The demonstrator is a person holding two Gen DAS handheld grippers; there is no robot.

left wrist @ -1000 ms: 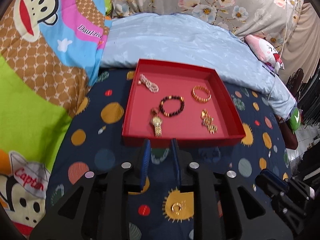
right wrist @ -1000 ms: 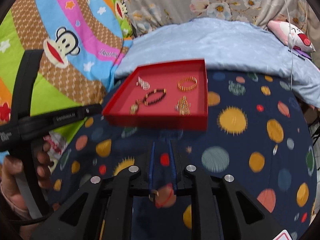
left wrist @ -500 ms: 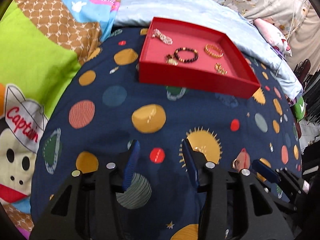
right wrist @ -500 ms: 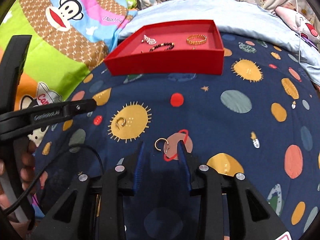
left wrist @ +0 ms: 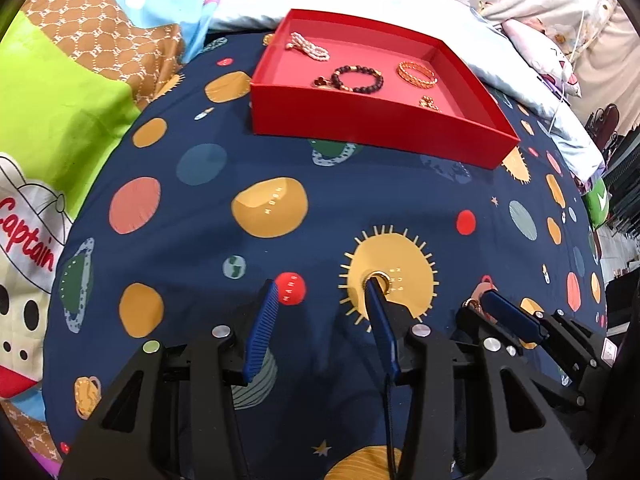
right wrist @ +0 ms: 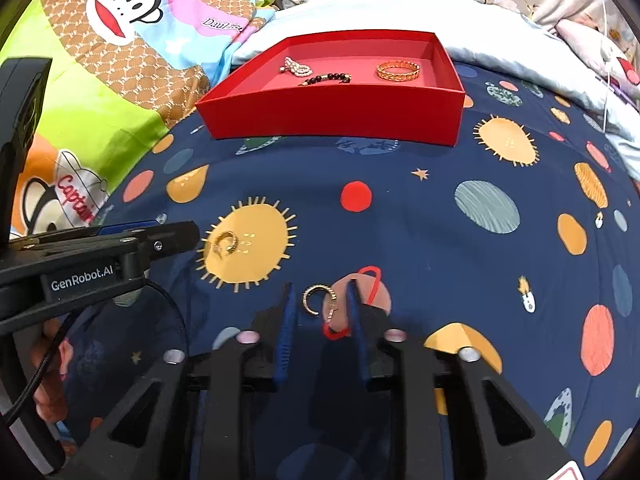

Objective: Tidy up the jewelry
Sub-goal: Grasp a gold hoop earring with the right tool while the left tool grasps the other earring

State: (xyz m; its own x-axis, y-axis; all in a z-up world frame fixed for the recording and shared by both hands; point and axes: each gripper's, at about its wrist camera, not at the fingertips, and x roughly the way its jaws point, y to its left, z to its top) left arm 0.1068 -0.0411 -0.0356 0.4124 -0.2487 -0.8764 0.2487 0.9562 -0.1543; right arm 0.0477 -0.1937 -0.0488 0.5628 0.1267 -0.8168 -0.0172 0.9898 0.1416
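A red tray (left wrist: pixel 372 120) (right wrist: pixel 332 116) sits far on the planet-print bedsheet with a pearl piece (left wrist: pixel 310 46), a dark bead bracelet (left wrist: pixel 357 79), a gold bangle (left wrist: pixel 416 73) and a small gold piece (left wrist: pixel 428 102) inside. My left gripper (left wrist: pixel 322 286) is open; its right fingertip touches a gold ring (left wrist: pixel 382 279) (right wrist: pixel 225 243) on a yellow sun print. My right gripper (right wrist: pixel 320 294) is open, its fingers on either side of a gold hoop earring (right wrist: pixel 318 300) on the sheet. The right gripper's tip shows in the left wrist view (left wrist: pixel 494 304).
A cartoon monkey blanket (left wrist: pixel 60 100) lies left, a light blue quilt (right wrist: pixel 380 12) behind the tray. A pink pillow (left wrist: pixel 536 44) and a white cable (right wrist: pixel 606 80) are far right. The bed drops off at right.
Both grippers have pulled back from the tray and come down to the sheet. Both have opened wider. The left now touches the ring; the right now brackets the hoop earring.
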